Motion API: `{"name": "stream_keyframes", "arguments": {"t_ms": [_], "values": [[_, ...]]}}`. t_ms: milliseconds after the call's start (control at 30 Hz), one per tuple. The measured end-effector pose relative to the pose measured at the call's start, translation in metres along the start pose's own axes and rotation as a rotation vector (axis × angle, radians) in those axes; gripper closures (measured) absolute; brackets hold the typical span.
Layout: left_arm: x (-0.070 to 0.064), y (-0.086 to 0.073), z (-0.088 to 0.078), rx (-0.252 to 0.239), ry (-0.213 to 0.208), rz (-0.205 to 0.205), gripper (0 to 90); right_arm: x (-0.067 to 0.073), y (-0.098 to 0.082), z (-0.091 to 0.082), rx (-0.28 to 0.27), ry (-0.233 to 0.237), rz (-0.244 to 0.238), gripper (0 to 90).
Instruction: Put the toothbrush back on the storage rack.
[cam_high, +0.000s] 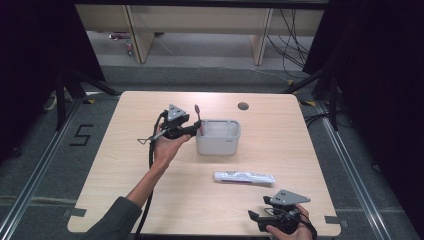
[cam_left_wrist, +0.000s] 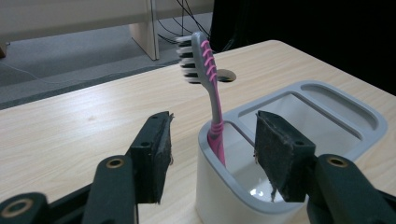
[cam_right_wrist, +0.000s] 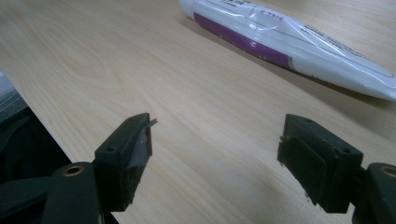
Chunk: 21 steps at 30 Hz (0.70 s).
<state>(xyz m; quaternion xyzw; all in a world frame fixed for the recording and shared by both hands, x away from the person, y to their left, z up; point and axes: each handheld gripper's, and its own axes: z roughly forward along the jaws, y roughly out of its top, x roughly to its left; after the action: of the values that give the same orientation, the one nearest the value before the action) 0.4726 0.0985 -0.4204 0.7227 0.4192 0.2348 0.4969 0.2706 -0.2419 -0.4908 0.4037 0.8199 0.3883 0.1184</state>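
Two grippers | left gripper (cam_left_wrist: 212, 154) let go, jaws apart around pink-grey plastic toothbrush (cam_left_wrist: 210, 93) standing in grey plastic cup (cam_left_wrist: 327, 100) | right gripper (cam_right_wrist: 217, 158) wide, holding nothing, near cup

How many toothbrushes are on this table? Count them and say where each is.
1. The toothbrush stands head-up in the near-left corner of the grey holder, leaning on its rim, between the open left hand-held gripper jaws. Nothing else seems hidden inside.

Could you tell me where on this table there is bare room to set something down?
The table is bare along its whole left side, left of the left gripper, and along the right edge beyond the holder. It is crowded between the holder with its toothbrush, the toothpaste and the right gripper.
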Motion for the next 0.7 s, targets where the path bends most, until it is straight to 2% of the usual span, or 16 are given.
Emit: {"name": "stream_keyframes", "arguments": {"t_ms": [167, 300, 433, 500, 533, 700], "values": [[0.003, 0.002, -0.014, 0.007, -0.032, -0.022, 42.9, 0.000, 0.000, -0.001, 0.001, -0.003, 0.014, 25.7], [0.002, -0.001, -0.028, -0.004, -0.069, -0.015, 41.4, 0.000, 0.000, 0.000, -0.004, 0.002, 0.000, 25.7], [0.000, -0.004, -0.040, -0.002, -0.090, -0.008, 40.9, -0.001, 0.000, 0.000, -0.001, -0.008, 0.010, 25.7], [-0.001, -0.006, -0.045, 0.000, -0.097, -0.003, 40.6, 0.000, -0.001, 0.000, 0.004, 0.002, 0.034, 25.7], [-0.001, -0.006, -0.048, 0.001, -0.100, -0.001, 40.3, -0.001, 0.000, 0.000, -0.003, -0.007, 0.009, 25.7], [-0.003, -0.008, -0.058, 0.002, -0.119, 0.006, 40.0, 0.000, -0.001, 0.000, -0.001, -0.001, 0.028, 25.7]]}}
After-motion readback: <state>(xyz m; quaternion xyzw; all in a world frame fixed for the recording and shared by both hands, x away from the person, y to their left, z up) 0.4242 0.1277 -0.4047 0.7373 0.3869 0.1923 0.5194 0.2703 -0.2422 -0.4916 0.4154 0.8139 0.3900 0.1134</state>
